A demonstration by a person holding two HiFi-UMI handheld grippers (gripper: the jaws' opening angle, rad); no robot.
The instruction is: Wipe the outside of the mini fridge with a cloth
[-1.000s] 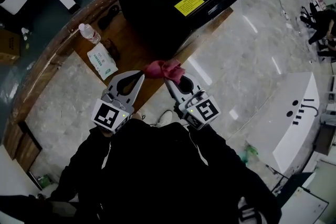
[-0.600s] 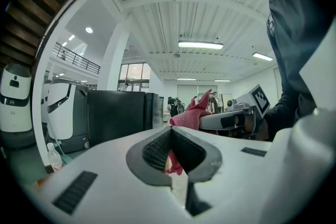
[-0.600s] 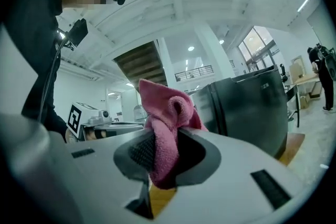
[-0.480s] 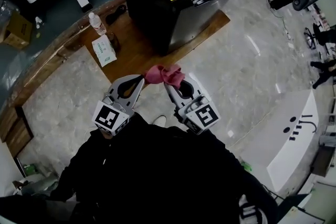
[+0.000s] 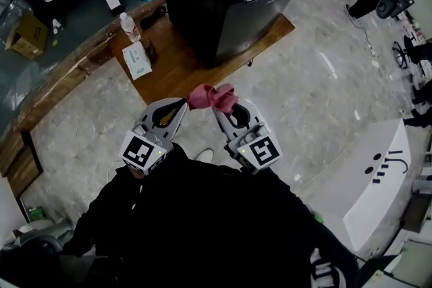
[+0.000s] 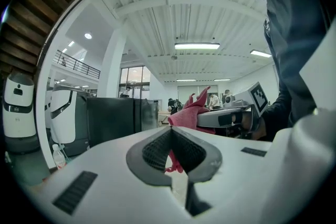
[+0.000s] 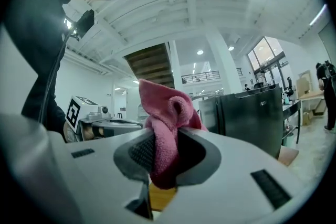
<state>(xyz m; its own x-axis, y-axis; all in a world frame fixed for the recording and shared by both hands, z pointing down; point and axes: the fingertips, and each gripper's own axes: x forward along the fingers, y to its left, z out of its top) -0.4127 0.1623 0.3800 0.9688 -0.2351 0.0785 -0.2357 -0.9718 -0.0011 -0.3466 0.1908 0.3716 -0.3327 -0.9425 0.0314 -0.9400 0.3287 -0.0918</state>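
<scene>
My right gripper [image 5: 219, 108] pinches the pink cloth [image 5: 212, 96] in front of the black mini fridge [image 5: 223, 3], well apart from it. My left gripper [image 5: 181, 106], equally far from the fridge, has its jaws pressed together on nothing.

Pale marbled floor [image 5: 317, 98], glossy, running into a darker green strip at upper left. Low curved wood platform [image 5: 177, 71] lies on it. On the platform: black fridge [image 5: 223, 3], upright; clear bottle [image 5: 129, 26] standing near the far edge; white pack [image 5: 137, 61] lying flat just beside the bottle. Cardboard box [image 5: 25, 37] sits on the green strip, well apart.
</scene>
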